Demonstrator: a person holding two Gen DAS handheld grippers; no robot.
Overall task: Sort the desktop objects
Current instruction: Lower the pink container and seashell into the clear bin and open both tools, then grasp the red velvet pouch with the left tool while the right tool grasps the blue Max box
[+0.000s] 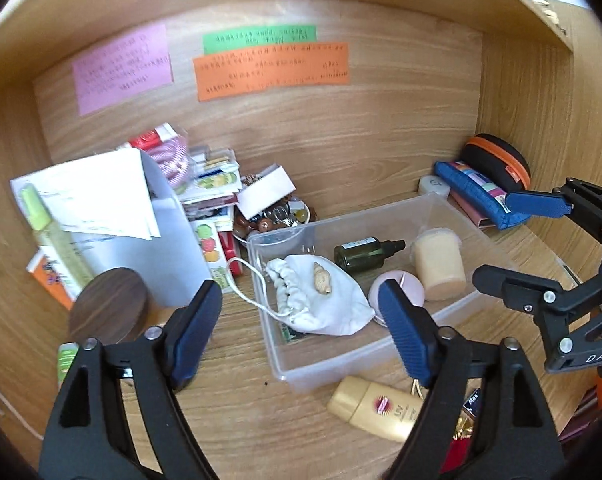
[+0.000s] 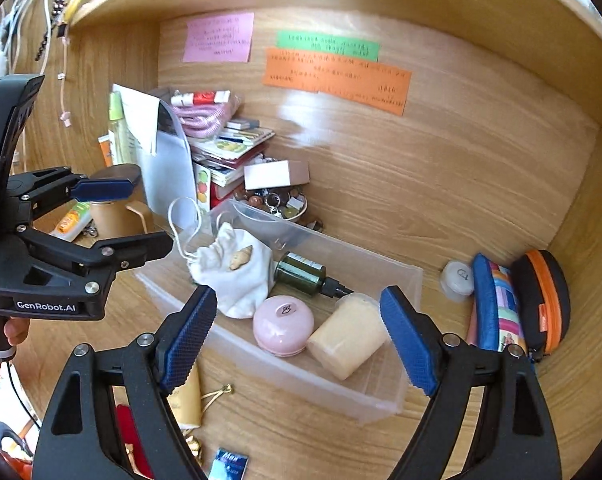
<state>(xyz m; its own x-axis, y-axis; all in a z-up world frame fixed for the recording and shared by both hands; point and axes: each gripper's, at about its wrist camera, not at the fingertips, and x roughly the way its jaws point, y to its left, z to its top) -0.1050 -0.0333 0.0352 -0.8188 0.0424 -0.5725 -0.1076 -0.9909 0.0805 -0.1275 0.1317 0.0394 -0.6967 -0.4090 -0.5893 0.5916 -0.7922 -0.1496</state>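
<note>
I keep both grippers over the wooden desk [image 1: 229, 380], and both have their jaws apart with nothing between them. The left gripper [image 1: 297, 328] hangs in front of the clear plastic bin [image 1: 333, 356], which sits near the middle of the left wrist view. The right gripper [image 2: 297, 336] is just above the same bin [image 2: 381, 404], and in the left wrist view I see it [image 1: 509, 240] at 3 o'clock.

Inside the bin lie a white drawstring pouch [image 1: 325, 300] with a small seashell [image 1: 322, 278] resting on top of it, a dark green dropper bottle [image 1: 365, 255] on its side, a round pink case [image 2: 283, 325] and a cream-coloured cup [image 1: 439, 264] tilted over. In the right wrist view the pink case touches the cream cup [image 2: 347, 340].

Outside the bin, a gold tube [image 1: 377, 408] lies on the desk at 6 o'clock, just beside the front wall. At 9 o'clock a round dark wooden lid [image 1: 109, 308] is near a white paper folder [image 1: 141, 232]. At 2 o'clock a blue pencil pouch [image 1: 481, 192] leans against a black case with orange zipper [image 1: 501, 160].
</note>
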